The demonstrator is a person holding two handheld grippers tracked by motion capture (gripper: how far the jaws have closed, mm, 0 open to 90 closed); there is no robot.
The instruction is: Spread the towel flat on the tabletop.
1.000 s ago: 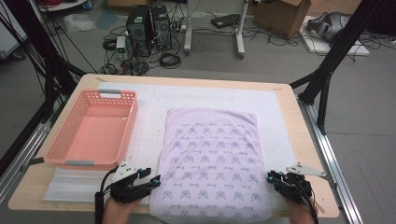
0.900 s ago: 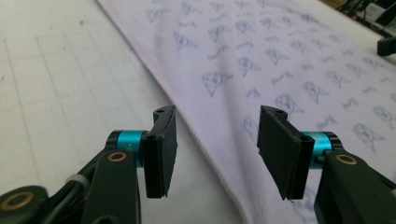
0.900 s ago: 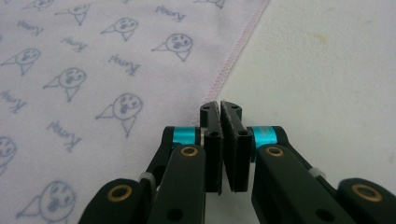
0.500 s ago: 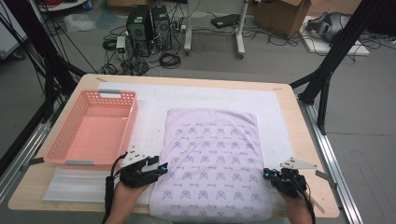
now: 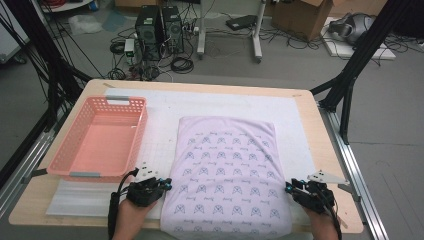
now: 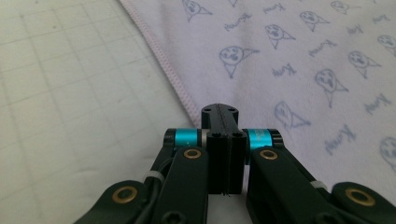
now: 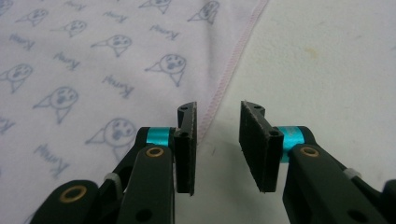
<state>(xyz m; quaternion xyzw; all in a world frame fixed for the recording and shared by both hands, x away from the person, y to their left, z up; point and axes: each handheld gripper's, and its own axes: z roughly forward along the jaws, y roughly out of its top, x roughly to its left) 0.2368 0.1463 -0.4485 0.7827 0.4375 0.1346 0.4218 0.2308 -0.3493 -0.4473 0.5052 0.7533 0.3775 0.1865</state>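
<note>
A lilac cloth (image 5: 227, 165) printed with small faces lies flat on the white mat, its near end at the table's front edge. My left gripper (image 5: 167, 184) sits at the cloth's left hem. Its jaws have just been closing and now stand shut (image 6: 219, 109), tips on the hem of the cloth (image 6: 303, 56); I see no pucker or fold caught between them. My right gripper (image 5: 289, 186) is at the right hem. Its jaws have just been opening and stand open (image 7: 218, 109). They straddle the hem, one over the cloth (image 7: 93, 56) and one over the mat.
A pink plastic basket (image 5: 65, 160) stands on the left of the table, close behind my left hand. A white gridded mat (image 5: 165, 107) covers the tabletop (image 5: 310, 125). On the floor beyond the table are computer towers, cables and black frame legs.
My left gripper has moved right up to the cloth's left hem and its jaws have come together. My right gripper has stayed at the right hem and its jaws have parted.
</note>
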